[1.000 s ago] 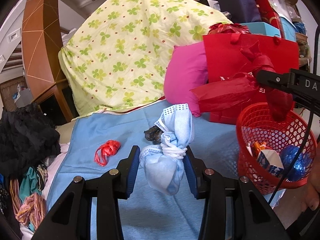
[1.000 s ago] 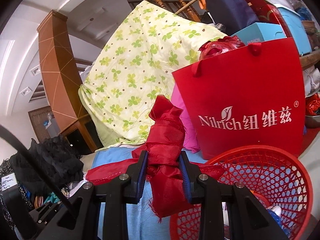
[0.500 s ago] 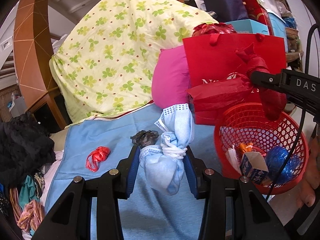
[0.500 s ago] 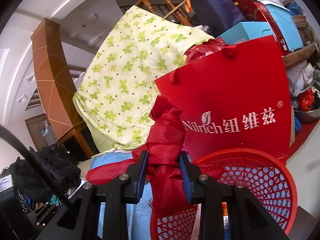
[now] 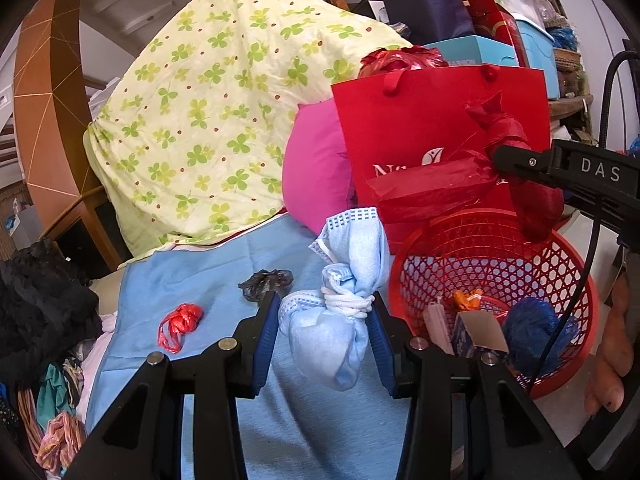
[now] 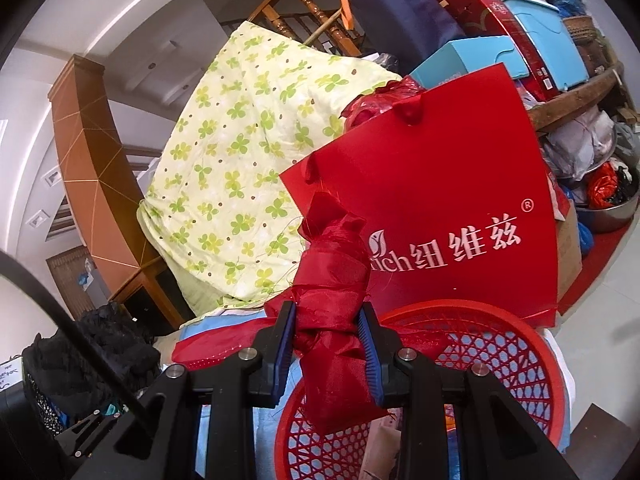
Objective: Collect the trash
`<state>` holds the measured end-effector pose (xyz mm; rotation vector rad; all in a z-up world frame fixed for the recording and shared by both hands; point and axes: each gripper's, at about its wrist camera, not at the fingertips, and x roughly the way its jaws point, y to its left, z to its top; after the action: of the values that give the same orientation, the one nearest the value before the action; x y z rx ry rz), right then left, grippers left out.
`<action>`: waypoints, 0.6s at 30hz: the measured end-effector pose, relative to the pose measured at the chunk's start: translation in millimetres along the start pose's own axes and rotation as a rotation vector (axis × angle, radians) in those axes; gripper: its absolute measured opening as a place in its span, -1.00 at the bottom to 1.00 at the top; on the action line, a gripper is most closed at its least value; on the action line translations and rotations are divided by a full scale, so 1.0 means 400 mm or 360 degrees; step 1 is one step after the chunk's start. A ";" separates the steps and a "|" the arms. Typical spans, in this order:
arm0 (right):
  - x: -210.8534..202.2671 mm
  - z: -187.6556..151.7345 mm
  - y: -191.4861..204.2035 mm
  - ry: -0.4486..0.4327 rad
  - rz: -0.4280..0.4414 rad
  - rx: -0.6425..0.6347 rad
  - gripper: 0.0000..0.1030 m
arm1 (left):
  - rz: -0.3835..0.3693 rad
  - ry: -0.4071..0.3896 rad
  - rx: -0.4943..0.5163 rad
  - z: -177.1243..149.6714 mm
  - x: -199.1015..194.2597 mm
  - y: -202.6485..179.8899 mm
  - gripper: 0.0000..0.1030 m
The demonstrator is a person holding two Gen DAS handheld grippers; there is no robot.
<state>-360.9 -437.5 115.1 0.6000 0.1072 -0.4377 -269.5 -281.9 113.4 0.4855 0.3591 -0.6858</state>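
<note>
While its two blue-padded fingers press in from either side, the left gripper [image 5: 323,330] grasps a knotted blue face mask [image 5: 344,300], the bundle tied at its waist with white ear loops and hanging above the blue cloth [image 5: 168,280]. At two o'clock from it, just beside, stands the red basket [image 5: 576,272], holding a small carton [image 5: 476,330], a blue net ball [image 5: 530,326] and an orange scrap [image 5: 466,300]. At ten o'clock on the cloth lies a crumpled red plastic bag [image 5: 180,322], and at eleven o'clock a dark wad [image 5: 266,282], apart from each other.

The right gripper [image 6: 328,344] is clenched on a knotted red fabric strip [image 6: 332,280], whose lower end hangs over the basket's rim [image 6: 460,308]. At one o'clock rises a red paper bag [image 6: 432,184]; at eleven o'clock, a clover-print quilt [image 6: 240,152].
</note>
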 end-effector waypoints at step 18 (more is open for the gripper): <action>-0.024 0.020 -0.084 0.0004 -0.0059 0.0121 -0.34 | -0.0202 0.0032 -0.0019 0.014 0.009 -0.050 -0.12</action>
<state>-384.3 -463.4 106.4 0.6738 0.1043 -0.4784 -279.7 -300.1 110.3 0.4612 0.4152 -0.8018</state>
